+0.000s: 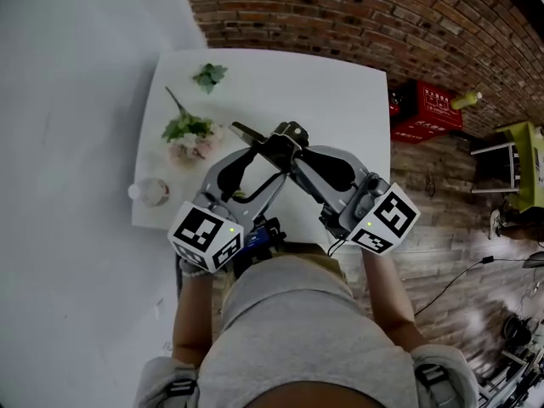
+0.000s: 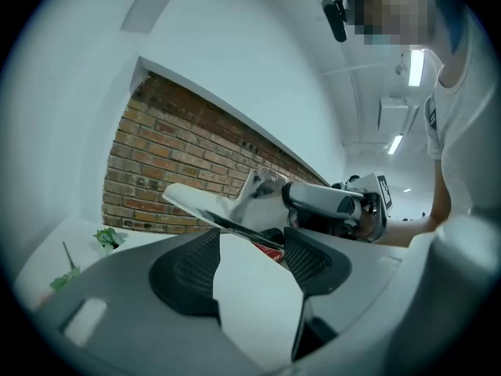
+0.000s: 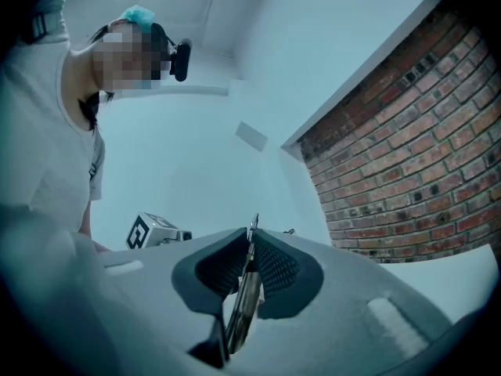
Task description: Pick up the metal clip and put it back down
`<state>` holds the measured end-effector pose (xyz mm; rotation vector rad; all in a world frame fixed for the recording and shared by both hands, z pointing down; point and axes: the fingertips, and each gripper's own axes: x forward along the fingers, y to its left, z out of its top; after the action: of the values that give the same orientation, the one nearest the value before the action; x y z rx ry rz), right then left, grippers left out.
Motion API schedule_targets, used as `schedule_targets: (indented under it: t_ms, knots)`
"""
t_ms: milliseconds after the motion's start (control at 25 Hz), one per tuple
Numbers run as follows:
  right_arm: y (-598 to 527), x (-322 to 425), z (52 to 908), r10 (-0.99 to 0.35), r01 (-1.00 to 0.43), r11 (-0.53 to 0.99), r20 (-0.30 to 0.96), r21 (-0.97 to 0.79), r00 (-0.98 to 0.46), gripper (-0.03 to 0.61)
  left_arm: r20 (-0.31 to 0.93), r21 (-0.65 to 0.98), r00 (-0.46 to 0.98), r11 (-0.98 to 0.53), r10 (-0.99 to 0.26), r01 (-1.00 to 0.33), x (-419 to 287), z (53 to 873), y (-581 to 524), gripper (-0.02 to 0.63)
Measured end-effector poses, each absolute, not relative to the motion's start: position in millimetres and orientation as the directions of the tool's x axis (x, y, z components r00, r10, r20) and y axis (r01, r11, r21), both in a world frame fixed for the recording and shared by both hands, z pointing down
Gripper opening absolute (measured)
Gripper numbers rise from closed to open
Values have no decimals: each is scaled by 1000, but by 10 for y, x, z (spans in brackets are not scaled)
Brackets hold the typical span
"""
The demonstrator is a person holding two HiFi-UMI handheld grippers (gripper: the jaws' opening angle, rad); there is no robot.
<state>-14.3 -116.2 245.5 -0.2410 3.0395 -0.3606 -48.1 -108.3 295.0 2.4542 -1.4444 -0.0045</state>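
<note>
Both grippers are raised above the white table (image 1: 340, 83) and meet tip to tip. My right gripper (image 1: 297, 149) is shut on the metal clip (image 1: 285, 133), a thin shiny piece that stands edge-on between its pads (image 3: 249, 276). The clip's long blade (image 2: 223, 206) reaches across just past the fingertips of my left gripper (image 2: 250, 257). Those jaws stand wide open, and neither pad presses on the clip. In the head view the left gripper (image 1: 259, 153) comes in from the lower left. The right gripper's body (image 2: 329, 200) shows behind the clip.
Artificial flowers (image 1: 191, 134), a loose green sprig (image 1: 210, 76) and a clear bottle (image 1: 151, 192) lie on the table's left part. A red crate (image 1: 427, 109) with a yellow bottle (image 1: 466, 100) stands on the wooden floor to the right, by the brick wall (image 1: 357, 7).
</note>
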Motion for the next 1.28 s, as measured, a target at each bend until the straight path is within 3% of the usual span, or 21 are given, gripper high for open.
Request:
schedule_targets:
  t_ms: [400, 1280]
  knots:
    - [-1128, -145, 2311, -162, -148, 972, -69, -182, -984, 29, 127, 185, 483, -458, -866, -870, -499, 2798, -1083, 261]
    - [-1053, -95, 2382, -183, -170, 967, -54, -191, -982, 28, 138, 199, 488, -458, -862, -866, -446, 2880, -1013, 258]
